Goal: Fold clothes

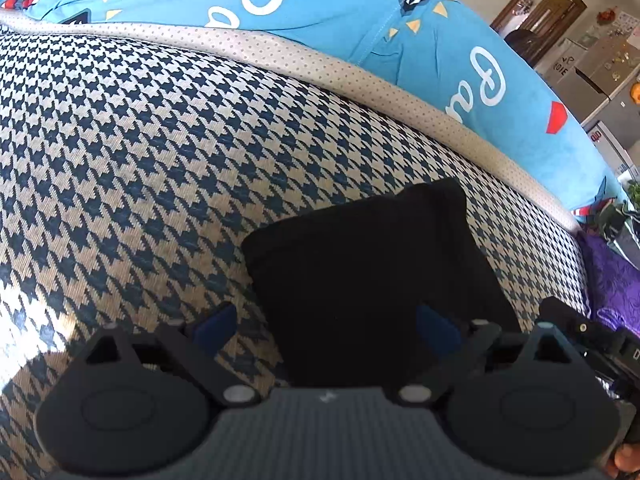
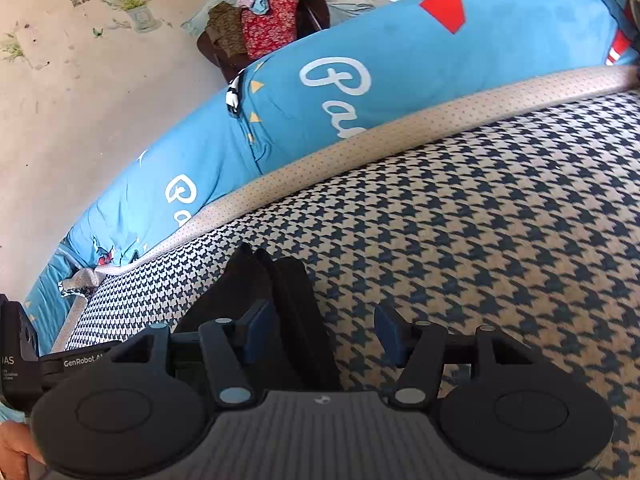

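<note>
Both tongs hang released over the houndstooth cover [image 1: 140, 152], each gripping nothing. Left gripper [image 1: 326, 330] has its blue pads spread wide, and the folded black garment [image 1: 360, 280] lies just ahead of and partly between them, untouched as far as can be seen. Right gripper [image 2: 324, 332] stands about half open; the same black bundle [image 2: 280, 300] sits against its left pad side, showing stacked edges that read as several layers, while bare houndstooth cover [image 2: 480, 240] shows between the fingers.

Judging by the compact, squared shape, this piece looks folded already and set down, with both tongs let go. What seems left is at most a tidy or moving on to another garment; a heap of clothes [image 2: 272, 12] sits well beyond the right gripper, past the blue quilt [image 2: 400, 80], though whether it belongs to the job is unclear.

Writing: white script on the blue quilt [image 1: 320, 20] beyond the left gripper begins "Pa", the rest hidden. Printed on the other tool's body [image 2: 24, 360], at the left of the right gripper, is "GenRobot.A", cut off, with "AS" beside it.
</note>
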